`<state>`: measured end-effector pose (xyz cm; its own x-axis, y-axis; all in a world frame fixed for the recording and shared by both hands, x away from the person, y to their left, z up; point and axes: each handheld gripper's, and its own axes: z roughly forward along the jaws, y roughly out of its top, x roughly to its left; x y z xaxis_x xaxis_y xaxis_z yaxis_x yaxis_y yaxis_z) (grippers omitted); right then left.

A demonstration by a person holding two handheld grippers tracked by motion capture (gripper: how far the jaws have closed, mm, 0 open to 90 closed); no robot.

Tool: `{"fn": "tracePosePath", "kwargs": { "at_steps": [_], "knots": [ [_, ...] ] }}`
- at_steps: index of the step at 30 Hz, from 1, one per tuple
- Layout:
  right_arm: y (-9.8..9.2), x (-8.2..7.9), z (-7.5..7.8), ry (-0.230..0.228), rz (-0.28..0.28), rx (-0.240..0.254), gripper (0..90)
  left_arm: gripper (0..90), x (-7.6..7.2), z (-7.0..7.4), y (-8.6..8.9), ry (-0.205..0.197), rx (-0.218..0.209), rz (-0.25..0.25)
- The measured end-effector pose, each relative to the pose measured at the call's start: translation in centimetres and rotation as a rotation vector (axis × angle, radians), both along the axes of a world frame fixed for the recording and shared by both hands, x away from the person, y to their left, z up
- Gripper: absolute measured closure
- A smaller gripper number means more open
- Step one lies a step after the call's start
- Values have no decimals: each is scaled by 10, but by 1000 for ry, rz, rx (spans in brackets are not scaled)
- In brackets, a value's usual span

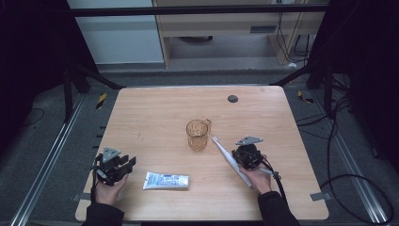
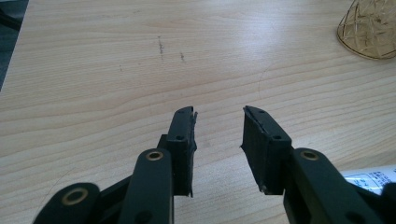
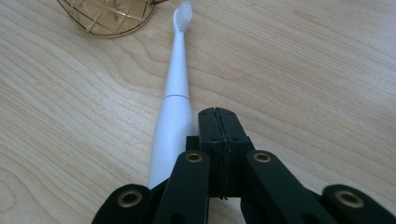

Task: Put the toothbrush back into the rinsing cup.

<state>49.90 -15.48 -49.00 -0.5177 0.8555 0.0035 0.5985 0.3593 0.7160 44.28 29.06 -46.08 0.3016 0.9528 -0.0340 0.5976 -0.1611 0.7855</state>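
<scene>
Right gripper [image 3: 218, 116] pressed together, empty, white toothbrush [image 3: 175, 107] just beside its left. Left gripper [image 2: 218, 122] spread, empty; toothpaste tube [image 2: 371, 179] at right.

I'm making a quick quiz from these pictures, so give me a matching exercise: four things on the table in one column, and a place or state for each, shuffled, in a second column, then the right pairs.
Things
1. amber cup
2. white toothbrush
3. toothpaste tube
4. left hand-held gripper

Places or states
A. lies flat near the table's front edge, between the two hands
B. jaws apart, nothing between them
C. stands upright near the middle of the table
D. lies beside the shut right hand-held gripper, bristles toward the cup

Pairs: 1-C, 2-D, 3-A, 4-B
</scene>
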Motion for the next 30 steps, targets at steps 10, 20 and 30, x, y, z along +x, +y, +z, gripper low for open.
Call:
{"fn": "tracePosePath", "kwargs": {
  "at_steps": [10, 20, 30],
  "knots": [
    [-10, -5, 22, -49, -17, 9, 812, 584, 2, -2, 1, 9, -7, -13],
    [-16, -14, 59, -79, 5, -22, 646, 502, 4, -5, 0, 15, 10, -33],
    [-6, -14, 70, -20, 40, -55, 571, 403, 7, -8, 0, 14, 24, -37]
  ]
}}
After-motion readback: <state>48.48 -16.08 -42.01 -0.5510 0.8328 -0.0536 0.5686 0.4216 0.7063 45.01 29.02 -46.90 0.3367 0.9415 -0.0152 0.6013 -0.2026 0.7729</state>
